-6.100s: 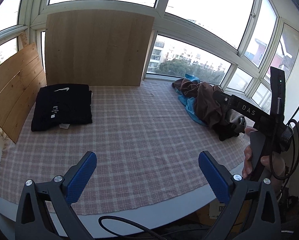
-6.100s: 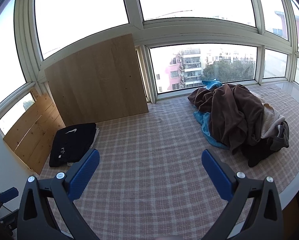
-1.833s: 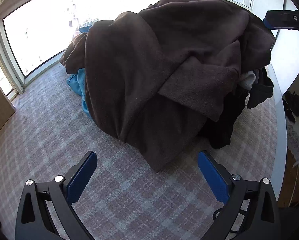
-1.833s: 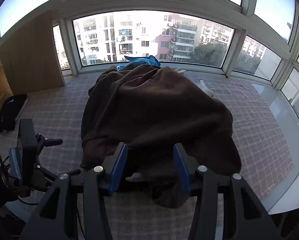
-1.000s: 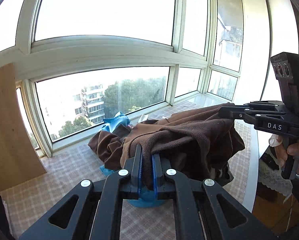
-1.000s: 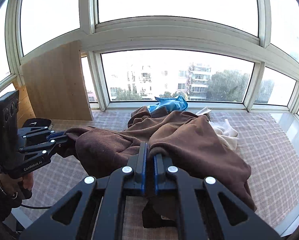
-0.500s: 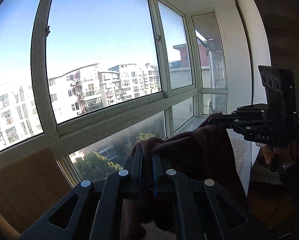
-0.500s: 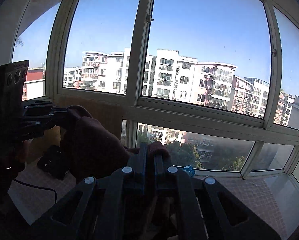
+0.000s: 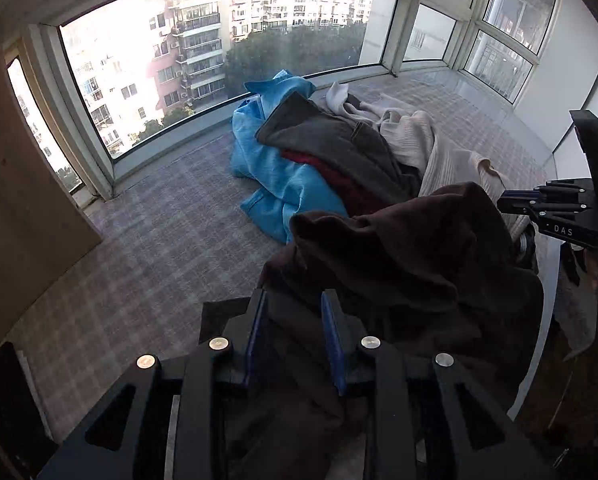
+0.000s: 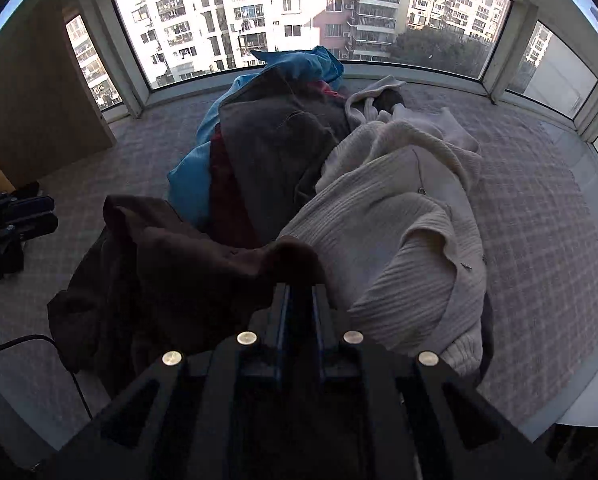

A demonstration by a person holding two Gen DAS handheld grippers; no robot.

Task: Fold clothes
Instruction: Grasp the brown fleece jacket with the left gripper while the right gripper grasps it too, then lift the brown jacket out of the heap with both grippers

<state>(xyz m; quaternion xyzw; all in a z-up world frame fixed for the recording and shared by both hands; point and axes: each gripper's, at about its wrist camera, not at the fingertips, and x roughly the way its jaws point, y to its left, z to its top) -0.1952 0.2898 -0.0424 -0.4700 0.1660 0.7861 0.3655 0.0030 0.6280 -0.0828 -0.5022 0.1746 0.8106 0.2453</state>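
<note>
A checked cloth (image 10: 539, 220) covers the wide table under the bay windows (image 10: 339, 12), with a wooden board (image 9: 23, 184) leaning at its left end. On the cloth lies a heap of clothes: a blue shirt (image 9: 271, 168) nearest the glass, a dark grey garment (image 10: 275, 144) draped over something dark red (image 10: 227, 200), and a cream ribbed knit (image 10: 395, 232) spilling toward the front edge.

The brown fleece garment (image 9: 399, 256) is off that heap — it hangs bunched between the two tools, in front of the pile and above the near part of the table. The left gripper (image 9: 293, 328) has its blue fingers (image 9: 255, 332) closed partway, with a thick fold of the brown fleece caught between them. The right gripper (image 10: 299, 312) is clenched tight on another edge of the same garment, its fingers nearly meeting.

In the left wrist view the right tool shows at the far right, gripping the fleece's upper corner; a folded black item (image 9: 3, 400) sits at the lower left edge.
</note>
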